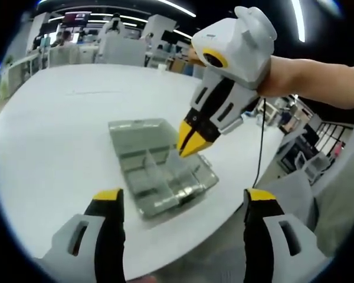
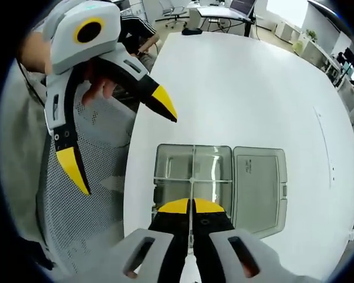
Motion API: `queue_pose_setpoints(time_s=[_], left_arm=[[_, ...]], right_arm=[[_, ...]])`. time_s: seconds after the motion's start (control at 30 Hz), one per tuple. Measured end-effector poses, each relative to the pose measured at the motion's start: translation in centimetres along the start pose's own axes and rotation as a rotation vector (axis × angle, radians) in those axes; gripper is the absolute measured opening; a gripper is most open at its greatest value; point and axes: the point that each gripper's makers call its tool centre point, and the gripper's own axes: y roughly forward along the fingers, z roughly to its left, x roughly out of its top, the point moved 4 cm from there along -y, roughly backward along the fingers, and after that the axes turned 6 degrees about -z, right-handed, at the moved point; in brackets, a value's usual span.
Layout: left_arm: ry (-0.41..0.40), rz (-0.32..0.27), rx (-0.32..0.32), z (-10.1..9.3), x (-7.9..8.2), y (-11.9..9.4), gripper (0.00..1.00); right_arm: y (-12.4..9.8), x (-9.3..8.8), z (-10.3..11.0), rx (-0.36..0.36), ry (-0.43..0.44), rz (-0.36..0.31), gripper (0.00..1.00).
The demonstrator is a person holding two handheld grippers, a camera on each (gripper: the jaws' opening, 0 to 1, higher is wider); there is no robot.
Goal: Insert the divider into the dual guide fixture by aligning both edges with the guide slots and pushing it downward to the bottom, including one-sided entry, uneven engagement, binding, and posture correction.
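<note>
A clear plastic box, the guide fixture (image 1: 165, 183) (image 2: 171, 168), lies on the white table with its lid (image 1: 138, 134) (image 2: 261, 188) folded flat beside it. My right gripper (image 2: 192, 206) (image 1: 192, 140) is shut on a thin clear divider (image 2: 192, 174) (image 1: 172, 158), held upright and seen edge-on over the middle of the box. A cross partition (image 2: 212, 180) runs across the divider's line inside the box. How deep the divider sits is unclear. My left gripper (image 1: 184, 197) (image 2: 121, 141) stands open with nothing between its jaws, apart from the box near the table's edge.
The white table (image 1: 65, 135) (image 2: 242, 88) is round-edged, and the box lies close to its near rim. A grey mesh chair (image 2: 88, 200) stands beside that rim. A black cable (image 1: 261, 141) hangs from the right gripper. Desks and chairs fill the background.
</note>
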Motion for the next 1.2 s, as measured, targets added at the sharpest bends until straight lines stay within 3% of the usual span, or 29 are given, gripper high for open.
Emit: queue_pose_setpoints(time_s=[1.2], left_arm=[[0.005, 0.007, 0.003, 0.09, -0.02, -0.17, 0.80]], right_arm=[[0.68, -0.47, -0.03, -0.002, 0.016, -0.017, 0.00]])
